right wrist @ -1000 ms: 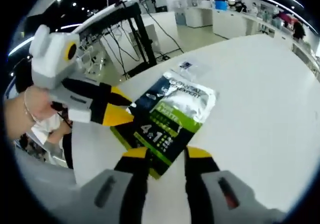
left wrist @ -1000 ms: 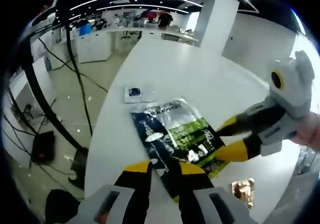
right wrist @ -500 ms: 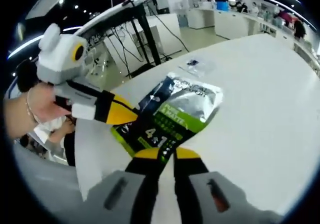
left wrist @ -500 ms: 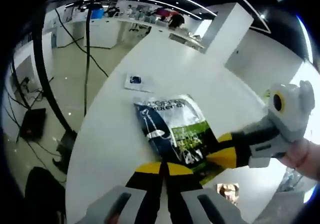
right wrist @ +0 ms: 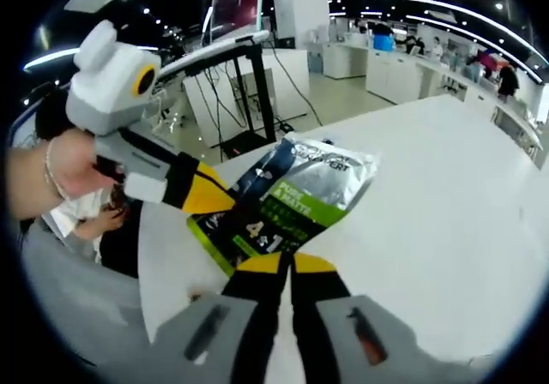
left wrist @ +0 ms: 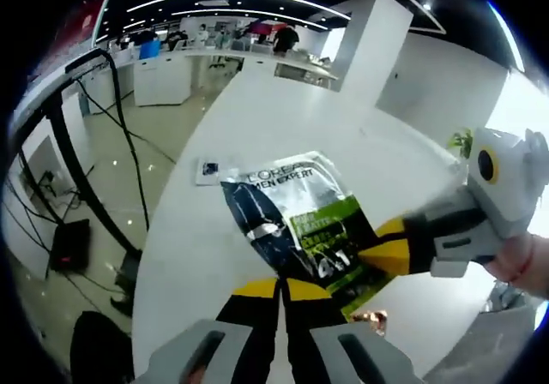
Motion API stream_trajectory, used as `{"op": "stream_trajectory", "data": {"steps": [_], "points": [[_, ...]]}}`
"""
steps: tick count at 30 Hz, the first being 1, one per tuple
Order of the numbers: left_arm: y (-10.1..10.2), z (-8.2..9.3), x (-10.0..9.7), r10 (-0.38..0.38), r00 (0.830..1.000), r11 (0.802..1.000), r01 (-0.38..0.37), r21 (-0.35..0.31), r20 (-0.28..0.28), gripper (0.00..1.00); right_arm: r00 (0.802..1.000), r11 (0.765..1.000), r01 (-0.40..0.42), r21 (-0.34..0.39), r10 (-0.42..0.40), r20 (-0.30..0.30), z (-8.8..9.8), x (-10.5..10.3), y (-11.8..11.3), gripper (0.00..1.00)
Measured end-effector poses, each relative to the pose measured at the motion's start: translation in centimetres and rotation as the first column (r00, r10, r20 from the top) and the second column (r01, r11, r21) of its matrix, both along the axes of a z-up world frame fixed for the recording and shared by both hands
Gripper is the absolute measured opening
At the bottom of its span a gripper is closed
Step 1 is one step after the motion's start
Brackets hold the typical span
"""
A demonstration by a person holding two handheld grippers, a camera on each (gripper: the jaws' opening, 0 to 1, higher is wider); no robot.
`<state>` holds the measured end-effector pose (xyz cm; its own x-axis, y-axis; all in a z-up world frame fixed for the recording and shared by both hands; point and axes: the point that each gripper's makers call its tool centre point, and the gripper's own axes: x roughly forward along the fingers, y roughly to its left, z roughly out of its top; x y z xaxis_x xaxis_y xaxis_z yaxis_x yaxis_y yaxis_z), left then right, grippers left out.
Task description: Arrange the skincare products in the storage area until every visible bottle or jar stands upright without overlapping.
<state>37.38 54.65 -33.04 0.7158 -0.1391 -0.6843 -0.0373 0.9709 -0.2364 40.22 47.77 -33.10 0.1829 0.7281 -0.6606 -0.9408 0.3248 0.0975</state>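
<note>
**Q:** Sachet (left wrist: 300, 225) of men's skincare: where is it, and why is it held this way?

**A:** It is a flat foil pouch, dark blue and green with silver at the top, and I have it at two places along its lower end. My left hand-held gripper (left wrist: 283, 288) has its jaws pressed together on the bottom edge; my right hand-held gripper (right wrist: 280, 262) pinches the same end from the other side, jaws likewise closed on the foil. In the right gripper view the pouch (right wrist: 287, 200) slopes up and away from the jaws, its printed face showing. Whether its far end touches the white tabletop (left wrist: 283, 127) or hangs just above it, I cannot tell.

**Q:** Why two grips on one limp packet?

**A:** My judgement: a soft pouch folds under a single pinch, so two grips keep it taut and steerable while I bring it to a position where it overlaps nothing.

**Q:** What else lies nearby?

**A:** A small flat packet (left wrist: 208, 171) lies on the tabletop just beyond the pouch's top corner, and something small and coppery (left wrist: 371, 318) lies near its lower corner. I would set the pouch down clear of both.
</note>
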Motion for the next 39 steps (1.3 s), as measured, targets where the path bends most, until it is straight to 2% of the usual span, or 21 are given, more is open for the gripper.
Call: {"op": "stream_trajectory", "data": {"steps": [3, 8, 10, 13, 17, 20, 22, 23, 25, 27, 28, 29, 39], "points": [[-1.0, 1.6, -0.2, -0.01, 1.0, 1.0, 0.01, 0.003, 0.022, 0.02, 1.0, 0.999, 0.03, 0.033, -0.03, 0.005, 1.5, -0.4, -1.2, 0.03], [-3.1, 4.5, -0.4, -0.027, 0.996, 1.0, 0.027, 0.004, 0.083, 0.02, 0.994, 0.994, 0.07, 0.09, -0.076, 0.076, 4.0, -1.1, -3.5, 0.03], [-3.9, 5.2, -0.6, -0.029, 0.995, 1.0, 0.029, 0.003, 0.097, 0.02, 0.991, 0.988, 0.1, 0.12, -0.11, 0.078, 4.8, -1.4, -4.6, 0.03], [-5.5, 6.1, -0.7, -0.024, 0.993, 1.0, 0.022, 0.016, 0.119, 0.02, 0.983, 0.971, 0.174, 0.166, -0.182, 0.038, 5.8, -1.8, -6.1, 0.03], [-7.6, 6.9, -1.0, -0.012, 0.985, 0.999, 0.005, 0.042, 0.173, 0.02, 0.972, 0.963, 0.202, 0.177, -0.219, 0.082, 6.0, -2.1, -7.9, 0.03], [-9.0, 6.6, -1.1, -0.013, 0.979, 0.998, 0.001, 0.059, 0.203, 0.02, 0.958, 0.951, 0.243, 0.192, -0.266, 0.109, 5.4, -2.3, -9.7, 0.03], [-9.6, 6.1, -1.2, -0.021, 0.977, 0.996, 0.003, 0.086, 0.21, 0.02, 0.951, 0.943, 0.265, 0.2, -0.29, 0.105, 4.9, -2.5, -10.3, 0.03], [-10.1, 5.6, -1.3, -0.026, 0.977, 0.995, 0.005, 0.101, 0.212, 0.02, 0.942, 0.931, 0.297, 0.214, -0.323, 0.096, 4.6, -2.6, -10.9, 0.03], [-10.8, 4.9, -1.6, -0.047, 0.976, 0.994, 0.024, 0.106, 0.214, 0.02, 0.932, 0.921, 0.328, 0.209, -0.351, 0.086, 4.0, -2.8, -11.6, 0.02], [-11.1, 4.6, -1.6, -0.074, 0.972, 0.991, 0.047, 0.124, 0.222, 0.02, 0.932, 0.922, 0.327, 0.206, -0.351, 0.093, 3.8, -3.0, -11.9, 0.02], [-11.2, 4.2, -1.6, -0.116, 0.968, 0.982, 0.078, 0.173, 0.222, 0.02, 0.932, 0.922, 0.327, 0.206, -0.351, 0.095, 3.7, -3.1, -12.0, 0.02], [-11.2, 4.1, -1.6, -0.131, 0.967, 0.979, 0.09, 0.185, 0.219, 0.02, 0.931, 0.922, 0.328, 0.205, -0.353, 0.096, 3.6, -3.1, -12.0, 0.02], [-12.4, 2.9, -1.4, -0.192, 0.963, 0.968, 0.154, 0.201, 0.189, 0.02, 0.931, 0.944, 0.292, 0.156, -0.318, 0.178, 2.8, -3.1, -13.0, 0.03]]}}
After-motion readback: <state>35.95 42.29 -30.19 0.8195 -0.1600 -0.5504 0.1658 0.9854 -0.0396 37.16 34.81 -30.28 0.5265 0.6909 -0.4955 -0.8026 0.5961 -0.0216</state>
